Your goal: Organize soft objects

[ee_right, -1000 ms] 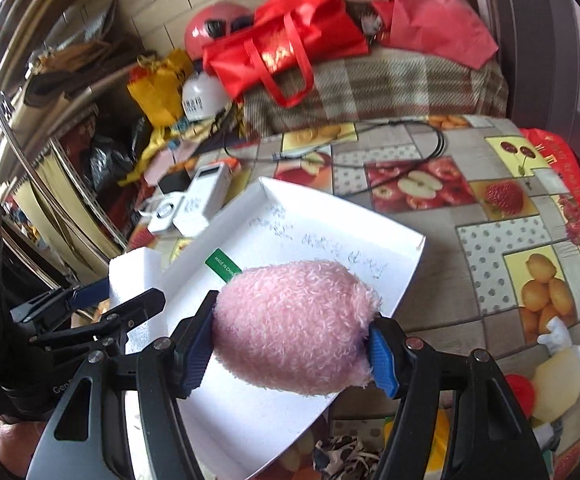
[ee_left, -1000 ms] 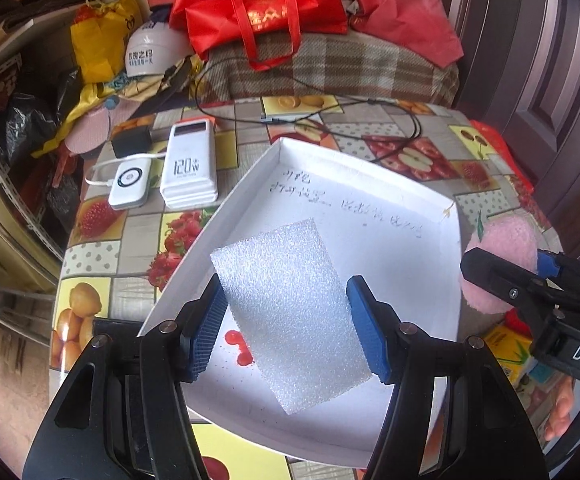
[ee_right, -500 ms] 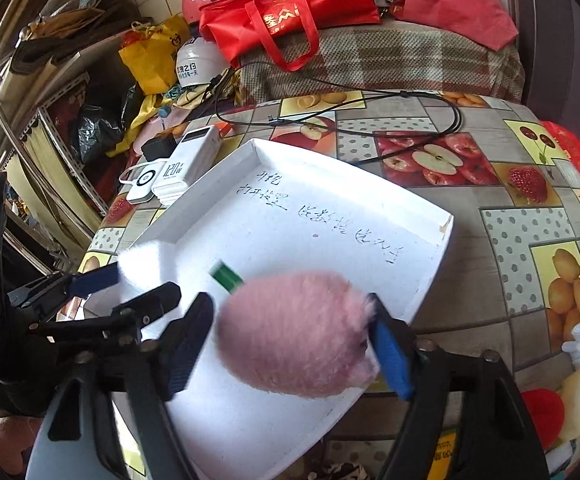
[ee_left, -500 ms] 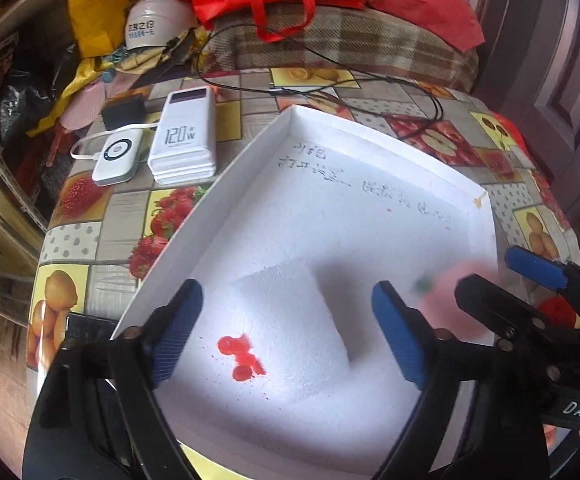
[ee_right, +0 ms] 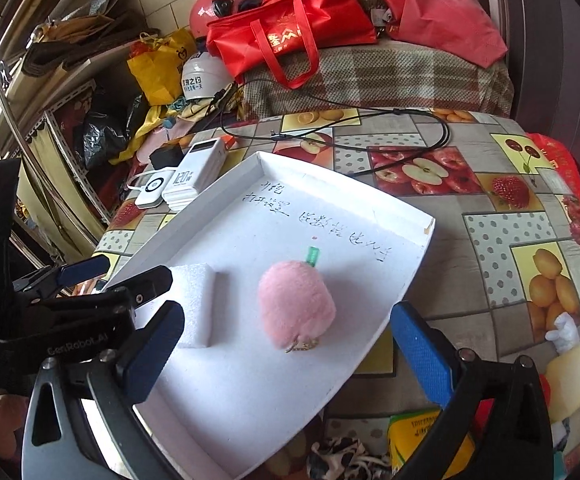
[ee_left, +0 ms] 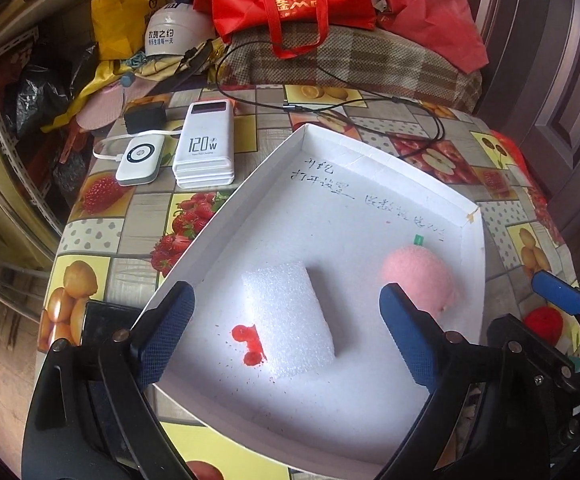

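A white foam block (ee_left: 288, 316) lies in the white tray (ee_left: 258, 184), also in the right wrist view (ee_right: 196, 304). A pink plush peach (ee_left: 419, 280) with a green tag lies to its right in the same tray (ee_right: 417, 264), also in the right wrist view (ee_right: 295, 306). My left gripper (ee_left: 286, 336) is open and empty, its jaws on either side of the foam block without touching it. My right gripper (ee_right: 290, 354) is open and empty, just short of the peach.
White power banks (ee_left: 206, 144) and a black cable (ee_left: 369, 104) lie on the fruit-print tablecloth beyond the tray. A red bag (ee_left: 286, 0) and helmets sit at the back. Soft toys (ee_right: 569, 364) and a red ball (ee_left: 543, 322) lie right of the tray.
Both grippers opened and let go: the foam block and the pink peach now lie in the tray. Both grippers pulled back slightly.
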